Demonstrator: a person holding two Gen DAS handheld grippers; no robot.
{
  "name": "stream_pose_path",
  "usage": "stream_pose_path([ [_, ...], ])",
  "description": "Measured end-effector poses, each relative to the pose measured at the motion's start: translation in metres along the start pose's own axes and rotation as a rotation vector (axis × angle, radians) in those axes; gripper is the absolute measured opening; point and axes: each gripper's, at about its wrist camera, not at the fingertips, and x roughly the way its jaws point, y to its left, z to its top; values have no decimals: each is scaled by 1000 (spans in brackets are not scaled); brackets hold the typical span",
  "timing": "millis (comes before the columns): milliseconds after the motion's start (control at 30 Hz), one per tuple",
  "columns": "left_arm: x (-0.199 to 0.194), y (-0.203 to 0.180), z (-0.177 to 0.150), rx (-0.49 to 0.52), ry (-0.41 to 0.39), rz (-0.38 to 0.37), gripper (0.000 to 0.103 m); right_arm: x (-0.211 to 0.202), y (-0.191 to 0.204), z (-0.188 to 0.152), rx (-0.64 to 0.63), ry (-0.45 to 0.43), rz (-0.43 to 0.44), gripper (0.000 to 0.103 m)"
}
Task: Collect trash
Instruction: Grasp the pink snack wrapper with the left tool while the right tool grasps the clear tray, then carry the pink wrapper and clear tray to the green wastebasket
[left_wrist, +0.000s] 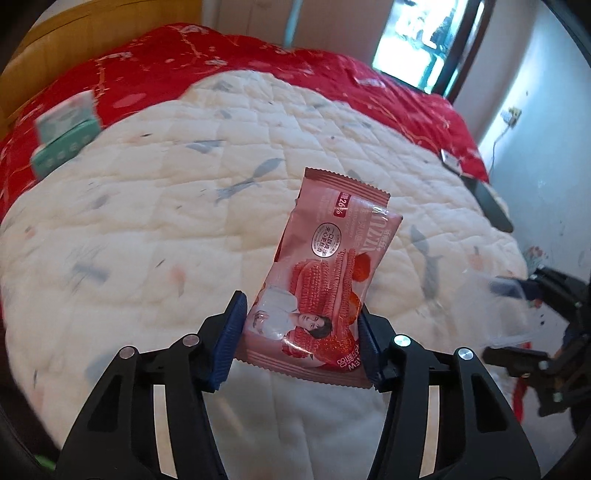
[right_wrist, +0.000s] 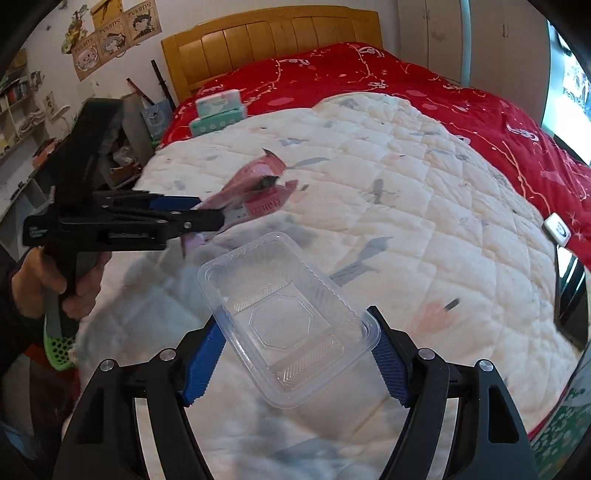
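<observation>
Pink snack wrapper (left_wrist: 317, 277) pinched at its lower end between the blue pads of the left gripper (left_wrist: 299, 343), jaws partway closed on it, lifted above the white quilt (left_wrist: 147, 229). Sharp in the left wrist view; in the right wrist view only a blurred pink streak (right_wrist: 255, 192) past the left gripper (right_wrist: 207, 218), a hand (right_wrist: 55, 284) on its handle. Clear plastic container (right_wrist: 291, 317) clamped across its width by the right gripper (right_wrist: 299, 365), jaws about half open, empty, tilted above the quilt. From the left view, just a smear of that container (left_wrist: 495, 295) and the right gripper's black frame (left_wrist: 554, 332), cut off by the edge. Green tissue packs (right_wrist: 218, 110) stacked on the red blanket (right_wrist: 369, 74), well apart.
</observation>
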Motion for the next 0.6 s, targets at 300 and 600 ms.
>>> stream_pose_path([
  [300,-116,35,-70,-83,-115,105,55,-24,67,-15,-5,-38,55,72],
  [600,-199,100,-149,-238,-158,291,55,-29,124,-18,-20,-52,138,72],
])
